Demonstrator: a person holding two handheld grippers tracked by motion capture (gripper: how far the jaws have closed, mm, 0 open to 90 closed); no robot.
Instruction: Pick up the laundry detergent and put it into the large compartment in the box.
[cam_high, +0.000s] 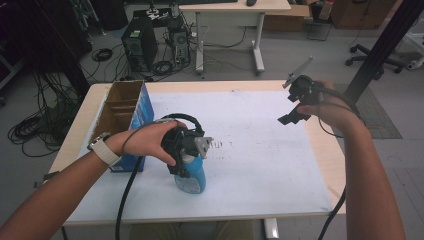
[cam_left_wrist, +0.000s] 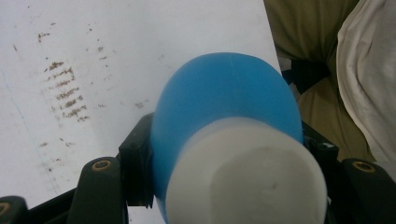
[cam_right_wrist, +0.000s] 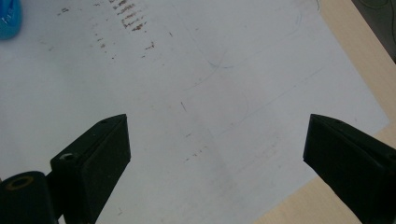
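Note:
A blue bottle (cam_high: 192, 176) with a white cap lies in the grip of my left gripper (cam_high: 186, 150) over the front middle of the white sheet. In the left gripper view the bottle (cam_left_wrist: 224, 102) bulges up between the two black jaws, its white cap (cam_left_wrist: 247, 177) nearest the camera, and both pads press on its sides. My right gripper (cam_high: 295, 102) is held above the table's right side, jaws wide apart. In the right gripper view the right gripper (cam_right_wrist: 217, 158) has nothing between its jaws, and a corner of the blue bottle (cam_right_wrist: 9, 18) shows at top left.
An open cardboard box with blue sides (cam_high: 124, 120) stands at the left of the table (cam_high: 325, 155), close to my left hand. The white sheet (cam_high: 260, 150) covers most of the tabletop. Beyond the table are a computer tower (cam_high: 138, 42), floor cables and a desk.

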